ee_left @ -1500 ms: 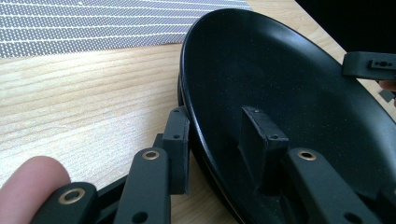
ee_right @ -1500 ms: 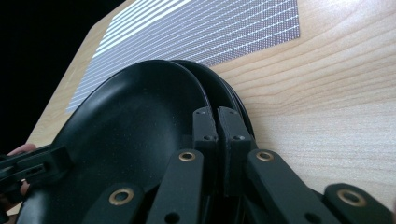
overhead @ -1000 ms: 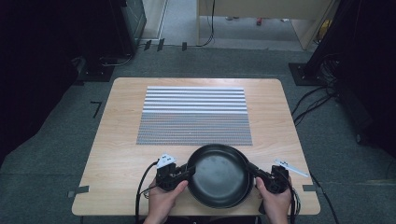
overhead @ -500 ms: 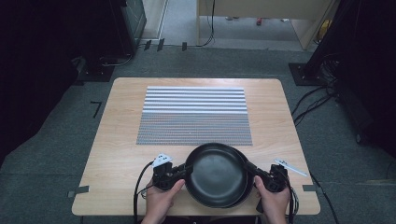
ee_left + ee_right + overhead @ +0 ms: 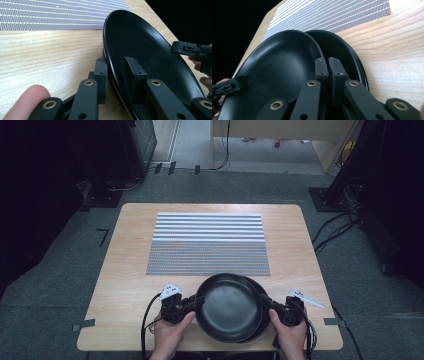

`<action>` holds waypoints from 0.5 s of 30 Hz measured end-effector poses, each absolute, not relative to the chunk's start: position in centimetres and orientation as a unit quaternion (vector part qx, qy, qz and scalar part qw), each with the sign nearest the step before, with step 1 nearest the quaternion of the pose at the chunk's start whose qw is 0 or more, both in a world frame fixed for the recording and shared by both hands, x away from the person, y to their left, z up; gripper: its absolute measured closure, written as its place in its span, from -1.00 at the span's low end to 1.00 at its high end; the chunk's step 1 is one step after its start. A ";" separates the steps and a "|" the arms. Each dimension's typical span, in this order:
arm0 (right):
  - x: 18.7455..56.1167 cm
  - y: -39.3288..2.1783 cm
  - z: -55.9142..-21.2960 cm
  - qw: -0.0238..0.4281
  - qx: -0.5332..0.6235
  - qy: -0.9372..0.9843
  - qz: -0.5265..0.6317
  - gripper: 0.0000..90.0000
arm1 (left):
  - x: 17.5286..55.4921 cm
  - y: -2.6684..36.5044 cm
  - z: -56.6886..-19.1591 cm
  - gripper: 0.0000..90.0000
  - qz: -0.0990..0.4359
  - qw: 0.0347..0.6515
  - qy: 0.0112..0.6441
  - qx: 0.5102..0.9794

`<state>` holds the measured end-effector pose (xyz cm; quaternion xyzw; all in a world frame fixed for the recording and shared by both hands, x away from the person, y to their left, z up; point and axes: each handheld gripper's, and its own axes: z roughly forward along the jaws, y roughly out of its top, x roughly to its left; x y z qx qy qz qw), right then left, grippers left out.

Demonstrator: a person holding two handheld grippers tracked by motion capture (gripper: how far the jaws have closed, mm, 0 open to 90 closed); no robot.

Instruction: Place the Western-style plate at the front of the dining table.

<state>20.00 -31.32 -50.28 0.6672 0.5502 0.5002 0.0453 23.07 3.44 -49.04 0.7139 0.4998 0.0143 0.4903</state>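
Both grippers are matte black: left gripper (image 5: 196,301), right gripper (image 5: 265,301). Each has 2 blocky jaws on linkage arms w/ brass-ringed pivots & small screw holes. Black cable (image 5: 145,320) trails off the left; white marked plates sit on top. Hands bare, no sleeves.

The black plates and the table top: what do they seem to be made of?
Top black plate: probably melamine or glazed ceramic, satin finish with soft highlights and a faint speckle. Table top: light wood or wood-look laminate, matte, with visible grain lines.
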 end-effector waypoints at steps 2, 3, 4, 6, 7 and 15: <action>20.0 -31.2 -50.2 0.056 0.663 0.560 0.494 0.92 | 23.1 3.4 -49.1 0.61 0.016 0.489 0.499 0.715; 20.0 -31.1 -50.2 0.059 0.662 0.563 0.492 0.92 | 23.1 3.4 -49.1 0.61 0.017 0.489 0.499 0.715; 20.0 -31.0 -50.2 0.062 0.661 0.566 0.489 0.92 | 23.0 3.4 -49.1 0.61 0.018 0.489 0.499 0.715; 20.0 -30.9 -50.1 0.067 0.659 0.570 0.486 0.91 | 23.0 3.4 -49.1 0.61 0.021 0.489 0.499 0.715; 20.0 -30.9 -50.1 0.068 0.659 0.570 0.486 0.91 | 23.0 3.4 -49.1 0.61 0.022 0.489 0.499 0.715; 20.1 -30.5 -50.7 0.060 0.664 0.571 0.480 0.80 | 22.9 3.3 -49.2 0.62 0.025 0.486 0.495 0.720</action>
